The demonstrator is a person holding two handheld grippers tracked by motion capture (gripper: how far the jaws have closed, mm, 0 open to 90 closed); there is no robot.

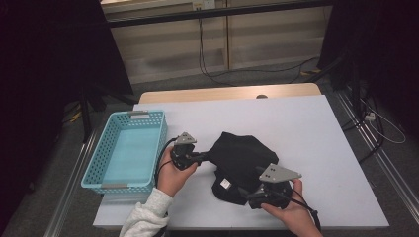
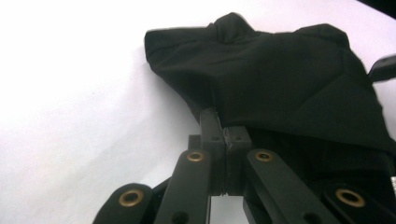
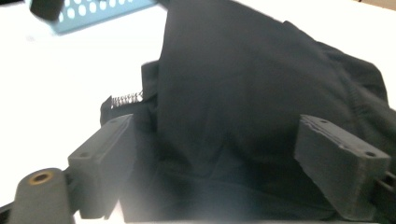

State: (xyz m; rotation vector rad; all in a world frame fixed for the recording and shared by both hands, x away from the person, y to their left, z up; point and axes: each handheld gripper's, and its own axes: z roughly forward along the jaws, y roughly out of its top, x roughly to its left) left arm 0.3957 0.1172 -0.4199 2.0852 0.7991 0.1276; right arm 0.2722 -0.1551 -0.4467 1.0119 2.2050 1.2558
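A black garment (image 1: 244, 155) lies crumpled on the white table (image 1: 306, 133), with a small white tag (image 1: 225, 182) near its front edge. My left gripper (image 1: 204, 158) reaches in from the left, and its jaws are shut on the garment's left edge (image 2: 219, 122), which is slightly raised. My right gripper (image 1: 248, 193) is at the garment's near side. Its jaws stand wide open in the right gripper view, with the black cloth (image 3: 243, 102) bulging between the pads (image 3: 343, 163) but not squeezed.
A light blue perforated basket (image 1: 96, 158) with nothing in it stands at the table's left edge, and its corner shows in the right gripper view (image 3: 93, 11). The table's front edge runs just under both hands. Cables and dark stands line the floor beyond.
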